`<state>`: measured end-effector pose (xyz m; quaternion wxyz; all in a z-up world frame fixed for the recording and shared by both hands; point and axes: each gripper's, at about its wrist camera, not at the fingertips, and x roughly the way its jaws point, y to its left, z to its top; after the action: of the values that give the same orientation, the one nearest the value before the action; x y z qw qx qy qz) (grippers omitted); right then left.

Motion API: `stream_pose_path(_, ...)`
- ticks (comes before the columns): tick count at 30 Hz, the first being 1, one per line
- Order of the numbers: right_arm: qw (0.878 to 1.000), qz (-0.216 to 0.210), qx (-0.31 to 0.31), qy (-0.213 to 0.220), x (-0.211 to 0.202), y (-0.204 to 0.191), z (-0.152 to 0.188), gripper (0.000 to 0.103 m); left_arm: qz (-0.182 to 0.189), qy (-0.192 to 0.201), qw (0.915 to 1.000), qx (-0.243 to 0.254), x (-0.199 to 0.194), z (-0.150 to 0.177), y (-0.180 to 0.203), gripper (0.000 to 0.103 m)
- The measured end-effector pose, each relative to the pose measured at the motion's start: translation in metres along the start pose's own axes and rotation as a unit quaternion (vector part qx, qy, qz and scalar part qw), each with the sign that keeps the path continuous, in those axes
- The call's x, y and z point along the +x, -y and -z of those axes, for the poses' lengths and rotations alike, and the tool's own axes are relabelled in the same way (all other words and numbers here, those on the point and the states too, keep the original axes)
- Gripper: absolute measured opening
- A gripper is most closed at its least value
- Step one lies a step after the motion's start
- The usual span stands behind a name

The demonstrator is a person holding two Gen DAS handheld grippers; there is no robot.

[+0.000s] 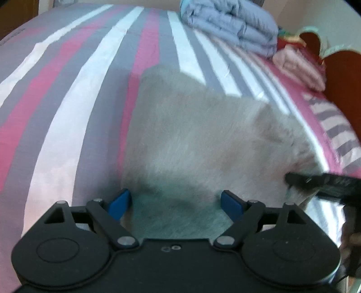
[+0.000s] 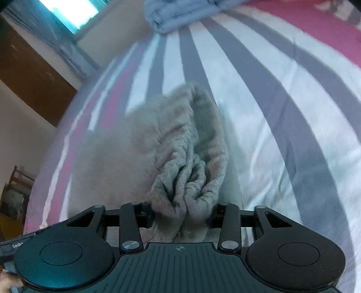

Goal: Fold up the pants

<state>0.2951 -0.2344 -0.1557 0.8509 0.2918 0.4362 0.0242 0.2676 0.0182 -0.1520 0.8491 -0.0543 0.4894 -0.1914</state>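
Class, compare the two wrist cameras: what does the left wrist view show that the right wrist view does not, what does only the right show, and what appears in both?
Left wrist only: the left hand-held gripper, jaws open over the pants, and a folded pink cloth near the bed's edge.

Right wrist only: the right hand-held gripper shut on a bunched edge of the pants, a window and a brown cabinet.

Both: the beige fleece pants, the striped bedsheet and a folded blue quilt.
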Motion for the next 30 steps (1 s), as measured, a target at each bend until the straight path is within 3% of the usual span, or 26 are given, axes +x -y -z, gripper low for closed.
stream_pose_path(4,1.000,0.008,0.005,0.011,-0.018,0.004,-0.003,0.071,0.001,-0.001,1.0000,-0.001,-0.001,-0.001,-0.001,0.082)
stream_pose_path(5,1.000,0.017,0.001,0.019,-0.025,0.005,-0.005,0.073,0.003,-0.001,1.0000,-0.003,-0.002,-0.002,-0.002,0.081)
stream_pose_path(9,0.997,0.028,-0.003,0.071,-0.058,0.001,-0.011,0.073,0.007,0.002,0.9999,-0.008,-0.007,-0.004,-0.004,0.080)
stream_pose_path(13,0.993,-0.024,-0.027,0.108,-0.073,-0.030,-0.015,0.073,0.004,0.004,0.9999,-0.010,-0.011,-0.005,-0.004,0.080)
stream_pose_path(16,0.994,-0.055,-0.043,0.084,-0.059,-0.054,-0.016,0.073,-0.002,0.009,0.9999,-0.011,-0.015,-0.005,-0.003,0.080)
stream_pose_path(21,0.996,-0.047,-0.065,0.047,-0.026,-0.076,-0.008,0.073,-0.025,0.015,0.9996,0.003,-0.018,-0.007,0.004,0.080)
stream_pose_path(24,0.994,-0.006,-0.099,0.036,-0.014,-0.074,0.004,0.073,-0.032,0.022,0.9991,0.018,-0.020,-0.009,0.008,0.081)
stream_pose_path(27,0.995,-0.010,-0.093,0.021,-0.008,-0.052,0.016,0.072,-0.039,0.025,0.9984,0.033,-0.021,-0.009,0.013,0.081)
stream_pose_path(30,0.995,-0.001,-0.097,0.021,-0.017,-0.039,0.021,0.057,-0.043,0.031,0.9974,0.049,-0.025,-0.011,0.019,0.082)
